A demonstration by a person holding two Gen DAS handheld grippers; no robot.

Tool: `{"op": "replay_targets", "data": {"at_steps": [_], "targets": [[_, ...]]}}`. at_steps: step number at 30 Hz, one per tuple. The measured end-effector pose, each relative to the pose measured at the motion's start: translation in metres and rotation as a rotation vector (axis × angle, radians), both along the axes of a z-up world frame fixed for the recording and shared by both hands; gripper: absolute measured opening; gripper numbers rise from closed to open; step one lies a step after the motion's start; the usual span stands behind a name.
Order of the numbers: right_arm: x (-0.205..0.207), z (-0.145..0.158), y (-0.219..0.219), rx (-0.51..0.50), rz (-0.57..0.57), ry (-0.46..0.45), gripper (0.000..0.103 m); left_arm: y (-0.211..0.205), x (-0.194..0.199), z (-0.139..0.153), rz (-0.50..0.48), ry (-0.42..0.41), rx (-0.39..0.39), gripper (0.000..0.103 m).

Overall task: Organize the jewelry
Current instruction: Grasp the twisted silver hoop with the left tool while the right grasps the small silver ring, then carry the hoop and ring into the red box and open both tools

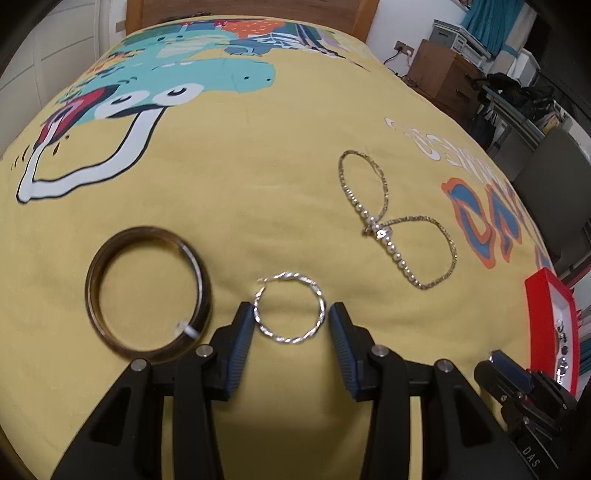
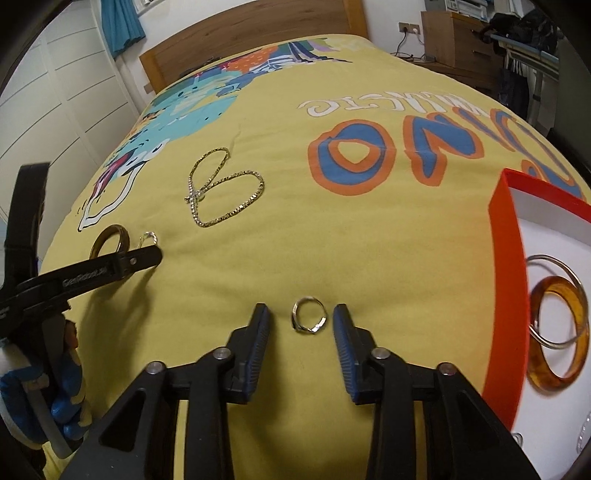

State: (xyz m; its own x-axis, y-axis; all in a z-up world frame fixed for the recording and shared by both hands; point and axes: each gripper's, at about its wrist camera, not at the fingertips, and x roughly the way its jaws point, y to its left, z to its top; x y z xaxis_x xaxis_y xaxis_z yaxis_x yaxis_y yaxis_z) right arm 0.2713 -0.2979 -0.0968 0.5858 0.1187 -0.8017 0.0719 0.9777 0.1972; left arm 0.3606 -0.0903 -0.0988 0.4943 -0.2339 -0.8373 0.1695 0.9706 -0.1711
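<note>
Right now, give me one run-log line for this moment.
left gripper: open around twisted hoop earring | right gripper: open around ring | chain: on bedspread | red box: holds bangles

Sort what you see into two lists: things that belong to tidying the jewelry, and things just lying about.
Part of the job:
- twisted silver hoop, between the open left gripper
- small silver ring, between the open right gripper
- dark bangle
- beaded chain
- red box, holding an amber bangle

Just lying about:
- yellow printed bedspread
- wooden headboard
- wooden cabinet
</note>
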Motion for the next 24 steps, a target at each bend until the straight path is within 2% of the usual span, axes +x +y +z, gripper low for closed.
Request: {"op": "replay_targets", "data": {"at_steps": [2,13,24], "targets": [[0.001,-0.001,0.002,0.002,0.008,-0.002,0.019,-0.002,-0.002,0.0,-0.002,-0.015,0.014,0.039],[-0.013,0.009,0.007,0.009,0.02,-0.032,0.018,0.002,-0.032,0.014,-0.018,-0.035,-0.013,0.036],[-0.064,0.054,0.021,0.023,0.063,-0.094,0.018,0.007,-0.088,0.051,-0.028,-0.062,-0.021,0.036]]}}
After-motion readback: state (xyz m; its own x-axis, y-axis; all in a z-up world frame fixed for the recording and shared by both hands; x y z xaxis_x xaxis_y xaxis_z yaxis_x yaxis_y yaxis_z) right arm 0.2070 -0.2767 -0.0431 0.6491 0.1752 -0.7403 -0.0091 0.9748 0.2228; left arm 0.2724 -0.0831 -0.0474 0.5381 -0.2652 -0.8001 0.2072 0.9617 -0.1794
